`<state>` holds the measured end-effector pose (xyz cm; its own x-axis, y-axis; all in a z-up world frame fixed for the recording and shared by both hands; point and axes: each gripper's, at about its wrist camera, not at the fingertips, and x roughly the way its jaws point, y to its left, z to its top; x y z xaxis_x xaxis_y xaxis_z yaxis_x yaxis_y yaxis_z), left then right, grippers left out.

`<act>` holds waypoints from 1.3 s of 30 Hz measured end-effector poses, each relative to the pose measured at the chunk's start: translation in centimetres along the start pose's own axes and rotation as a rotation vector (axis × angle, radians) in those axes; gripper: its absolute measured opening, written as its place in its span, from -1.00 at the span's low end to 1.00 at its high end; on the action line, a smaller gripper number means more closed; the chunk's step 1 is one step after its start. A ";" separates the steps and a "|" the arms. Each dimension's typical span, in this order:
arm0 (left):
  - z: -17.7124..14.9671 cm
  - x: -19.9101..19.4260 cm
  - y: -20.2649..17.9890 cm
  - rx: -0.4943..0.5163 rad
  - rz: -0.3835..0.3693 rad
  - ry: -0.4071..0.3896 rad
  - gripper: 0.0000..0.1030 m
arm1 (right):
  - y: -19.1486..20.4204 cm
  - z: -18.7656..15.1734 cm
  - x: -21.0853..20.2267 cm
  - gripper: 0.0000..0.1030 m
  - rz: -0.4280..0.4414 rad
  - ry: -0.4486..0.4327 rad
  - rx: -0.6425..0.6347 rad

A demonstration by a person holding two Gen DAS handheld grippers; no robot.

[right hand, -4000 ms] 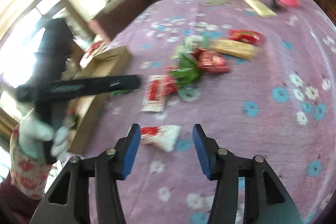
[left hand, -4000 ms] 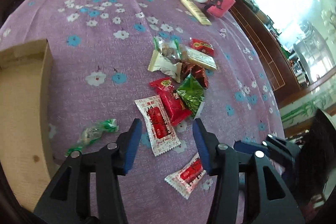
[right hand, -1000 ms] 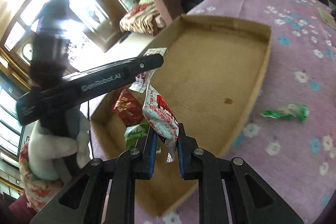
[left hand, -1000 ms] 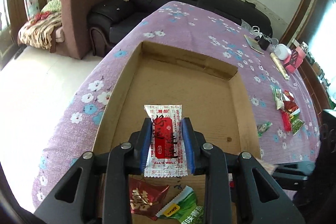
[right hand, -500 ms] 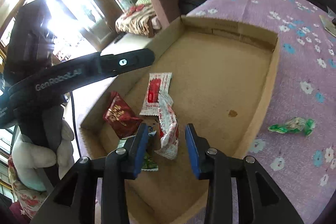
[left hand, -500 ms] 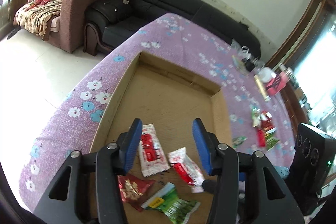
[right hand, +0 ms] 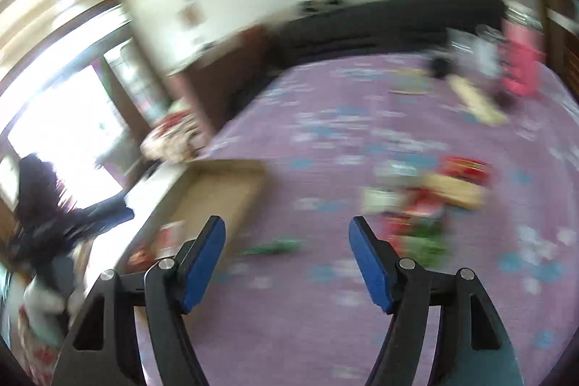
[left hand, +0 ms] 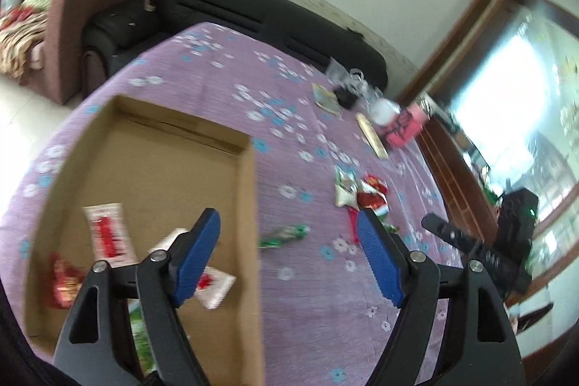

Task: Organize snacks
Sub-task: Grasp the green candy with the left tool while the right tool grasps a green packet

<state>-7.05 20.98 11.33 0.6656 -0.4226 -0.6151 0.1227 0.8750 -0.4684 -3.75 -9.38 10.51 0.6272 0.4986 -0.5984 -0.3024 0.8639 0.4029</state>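
both hand-held grippers [left hand: 287, 234] [right hand: 287, 241] just opening, jaws wide, empty, snacks [left hand: 108, 236] in cardboard box [left hand: 249, 190]

bare cloth [left hand: 300, 295] beside box wall [left hand: 253, 205]

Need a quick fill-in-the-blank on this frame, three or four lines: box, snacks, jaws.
1. The white-and-red packets lie inside the cardboard ____.
2. The green-wrapped candy lies on the purple ____, outside the box.
3. Both the left gripper and the right gripper have their jaws ____, with nothing held.
4. The snack pile sits on the side of the candy ____ from the box.

Missing words: box; tablecloth; open; away
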 end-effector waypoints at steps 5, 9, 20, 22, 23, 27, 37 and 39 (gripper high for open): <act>-0.5 5.1 -3.5 0.096 -0.020 0.093 0.52 | -7.2 -1.4 0.6 0.37 -0.047 0.047 0.172; -0.4 9.5 -5.7 0.242 0.066 0.176 0.52 | -8.2 -2.0 2.1 0.37 -0.082 0.068 0.171; -2.3 16.8 -5.5 0.435 0.252 0.410 0.14 | -7.7 -2.0 5.9 0.35 -0.095 0.102 0.096; -3.0 17.0 -5.8 0.484 0.271 0.420 -0.02 | -7.8 -2.1 6.3 0.22 -0.095 0.108 0.094; -3.0 17.0 -5.9 0.489 0.252 0.427 -0.29 | -7.9 -2.2 6.6 0.03 -0.094 0.114 0.096; -3.3 16.3 -5.9 0.478 0.235 0.419 -0.59 | -8.6 -2.5 6.6 -0.34 -0.076 0.121 0.124; -3.2 12.1 -6.4 0.383 0.129 0.322 -0.59 | -8.6 -2.9 3.2 -0.39 -0.029 0.091 0.173; -3.0 10.9 -6.7 0.370 0.101 0.303 -0.59 | -8.2 -2.9 2.3 -0.39 -0.026 0.081 0.167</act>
<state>-2.81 9.81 5.85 0.4504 -0.3327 -0.8286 0.3586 0.9173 -0.1734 -1.92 -15.07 3.80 0.5715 0.4865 -0.6609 -0.1590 0.8557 0.4924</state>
